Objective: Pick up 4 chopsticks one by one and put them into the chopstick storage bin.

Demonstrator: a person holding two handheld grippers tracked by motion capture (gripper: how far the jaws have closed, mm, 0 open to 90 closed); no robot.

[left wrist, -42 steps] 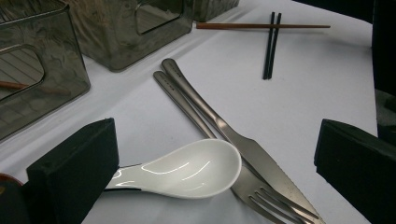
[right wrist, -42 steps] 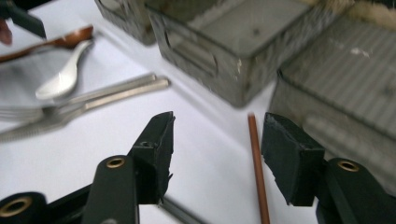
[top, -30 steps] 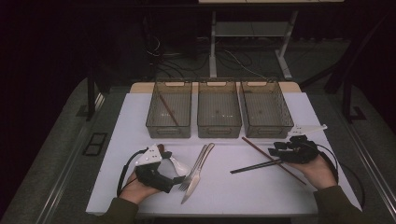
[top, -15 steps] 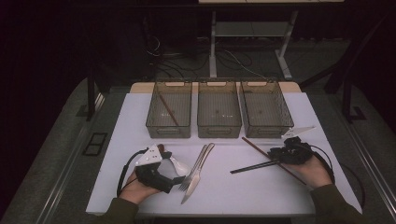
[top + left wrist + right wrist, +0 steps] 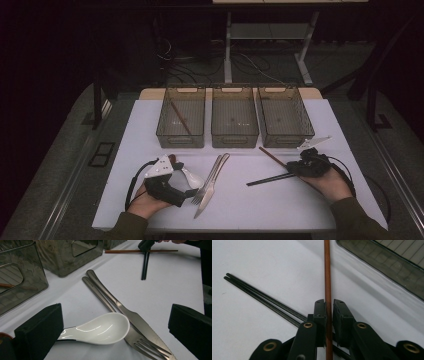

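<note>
We saw the right gripper (image 5: 303, 165) low on the white counter (image 5: 280, 205), near the front of the rightmost bin (image 5: 284, 116). Its fingers (image 5: 320, 312) had just been closing and stood nearly together around a brown chopstick (image 5: 327, 277), which ran straight up between them in the right gripper view; whether the pads pressed it or a sliver of gap remained, we could not tell. The stick lay on the counter, crossing over a pair of black chopsticks (image 5: 270, 179) that pointed away toward the middle. The left gripper (image 5: 187, 192) rested near the counter's front edge with its fingers (image 5: 40, 330) wide apart, and a white spoon (image 5: 100, 328) lay between them, its handle against one finger. Just beside the spoon lay a fork (image 5: 207, 181) and a knife (image 5: 214, 184), side by side. Another brown stick (image 5: 179, 118) leaned inside the leftmost bin (image 5: 182, 119).
</note>
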